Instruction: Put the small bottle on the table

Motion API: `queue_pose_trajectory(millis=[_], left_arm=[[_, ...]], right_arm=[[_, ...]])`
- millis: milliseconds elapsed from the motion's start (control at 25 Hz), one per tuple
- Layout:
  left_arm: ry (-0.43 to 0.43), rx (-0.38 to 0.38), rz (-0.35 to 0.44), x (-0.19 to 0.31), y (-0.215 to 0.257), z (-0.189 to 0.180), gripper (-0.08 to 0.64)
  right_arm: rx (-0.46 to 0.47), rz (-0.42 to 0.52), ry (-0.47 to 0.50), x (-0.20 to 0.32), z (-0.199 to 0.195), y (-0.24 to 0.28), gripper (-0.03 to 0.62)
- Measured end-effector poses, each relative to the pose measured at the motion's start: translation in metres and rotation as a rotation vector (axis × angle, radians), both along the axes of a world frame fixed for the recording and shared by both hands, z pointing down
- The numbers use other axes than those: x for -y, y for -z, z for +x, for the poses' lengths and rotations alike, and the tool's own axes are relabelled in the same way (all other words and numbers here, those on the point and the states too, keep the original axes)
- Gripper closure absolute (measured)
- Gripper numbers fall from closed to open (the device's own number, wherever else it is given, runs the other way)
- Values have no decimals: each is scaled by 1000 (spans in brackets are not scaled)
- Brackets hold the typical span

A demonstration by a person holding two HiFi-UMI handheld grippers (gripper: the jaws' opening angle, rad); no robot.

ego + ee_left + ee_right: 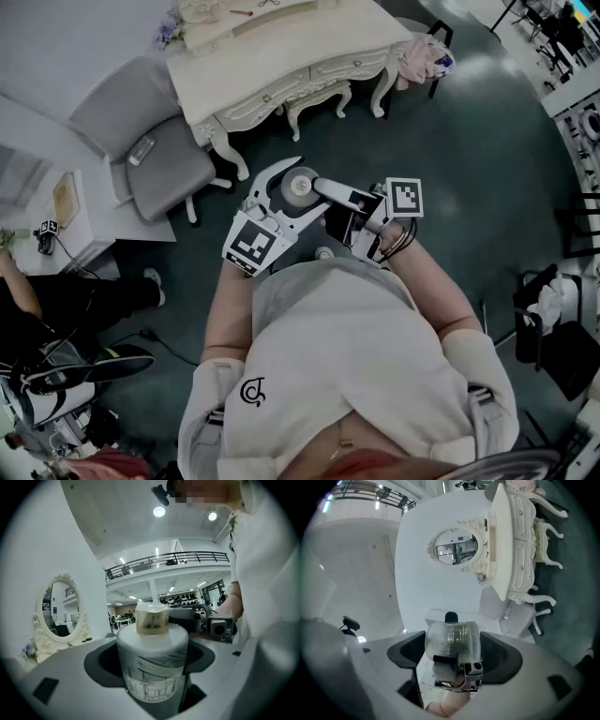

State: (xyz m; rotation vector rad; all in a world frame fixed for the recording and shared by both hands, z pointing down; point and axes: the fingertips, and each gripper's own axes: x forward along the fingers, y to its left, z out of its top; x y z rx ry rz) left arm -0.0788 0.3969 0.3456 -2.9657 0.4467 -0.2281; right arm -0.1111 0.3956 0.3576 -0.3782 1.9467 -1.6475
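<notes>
Head view, looking steeply down: you stand on a dark floor (pixel 469 141) with both grippers held close together in front of you. The left gripper (pixel 292 174) has its white jaws closed round the body of the small bottle (pixel 300 186), which is seen from above, upright and in the air. The right gripper (pixel 330 193) reaches in from the right, just beside the bottle's top. The cream table (pixel 281 52) stands far ahead, well apart from the bottle, with a grey chair (pixel 155 155) to its left.

Left gripper view: the white bottle stands upright between the dark pads (pixel 101 663), with its clear cap (pixel 152 619) on top. An oval mirror (pixel 58 606) shows at the far left.

Right gripper view: the jaws stand wide apart on either side of the cap, with a gap on each side, gripping nothing.

To do this step well, I judge you should first draw the right gripper clear of the cap so it cannot knock the bottle. Then carry the bottle upright to the table and lower it onto a bare part of the top, away from the edge. Open the left jaws only once the base rests flat
</notes>
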Motion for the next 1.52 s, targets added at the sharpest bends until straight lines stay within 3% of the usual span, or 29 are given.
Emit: queue_pose_trajectory(millis=[360,640,840,960,1200,1520], left_arm=[[-1,10,-11,3,-9,14,212],[10,-3,-16,3,-6,0,212],[3,22,-29,27,-12,49,212],[0,37,-47,43,-19,56,212],[-12,56,-70,88,-28,63,212],[-13,35,-108,215,-39,57,212]], right_arm=[[6,-24,7,3,14,-12,225],[-24,-15,13,2,1,-8,225],[11,-38,-11,26,50,-14,225],[16,-50,-15,42,57,-21,225],[31,-74,12,87,61,-28,227],[4,-108,-6,213,57,-41,229]])
